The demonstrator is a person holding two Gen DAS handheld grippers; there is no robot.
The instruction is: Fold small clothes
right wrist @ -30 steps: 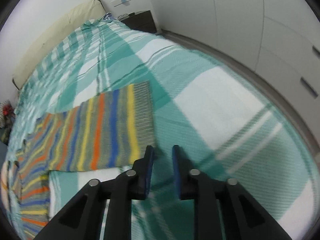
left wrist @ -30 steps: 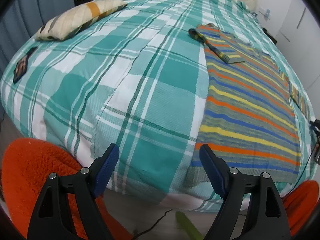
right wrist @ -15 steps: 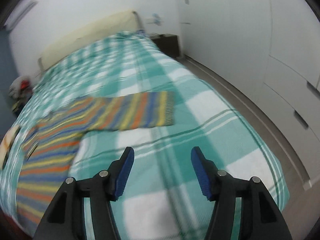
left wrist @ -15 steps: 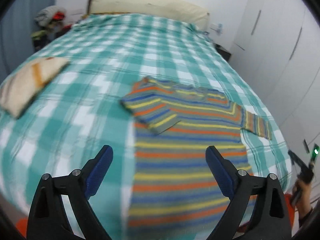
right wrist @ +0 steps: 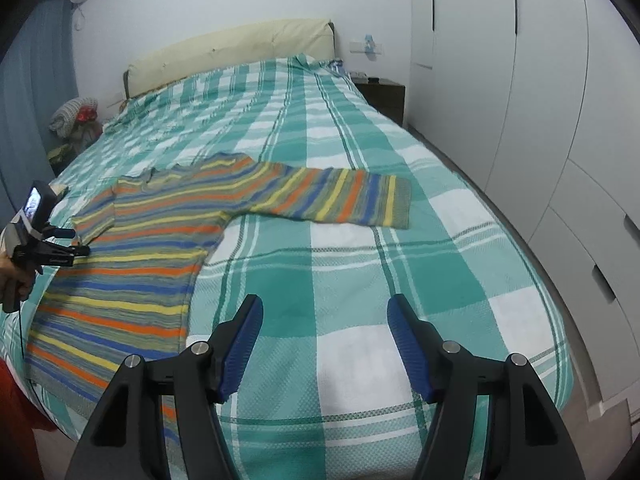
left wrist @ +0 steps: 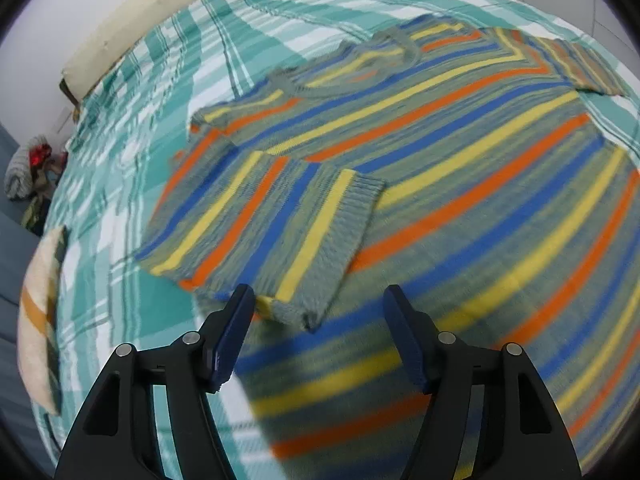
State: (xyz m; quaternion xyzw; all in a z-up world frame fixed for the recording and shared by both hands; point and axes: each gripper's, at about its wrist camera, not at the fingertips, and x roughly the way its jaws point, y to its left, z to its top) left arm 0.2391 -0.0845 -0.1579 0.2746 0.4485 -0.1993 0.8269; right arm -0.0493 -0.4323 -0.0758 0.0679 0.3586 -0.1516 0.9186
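A striped sweater (left wrist: 460,184) in blue, yellow, orange and grey lies flat on the green plaid bed. Its left sleeve (left wrist: 260,224) is folded across the chest. My left gripper (left wrist: 320,332) is open and empty, hovering just above the sweater near the folded sleeve's cuff. In the right wrist view the sweater (right wrist: 160,232) lies at the left with its other sleeve (right wrist: 340,200) stretched out to the right. My right gripper (right wrist: 324,344) is open and empty above the bedspread, short of that sleeve. The left gripper (right wrist: 76,250) also shows at the far left.
The bed (right wrist: 360,280) has a cream headboard (right wrist: 232,52). A folded cream cloth (left wrist: 40,320) lies at the bed's left edge. A pile of clothes (right wrist: 74,116) sits beyond the bed's far left corner. White wardrobes (right wrist: 540,120) and a dark nightstand (right wrist: 380,92) stand on the right.
The left gripper has moved in over the sweater, close to the folded sleeve. The right gripper has opened wide and pulled back from the stretched sleeve.
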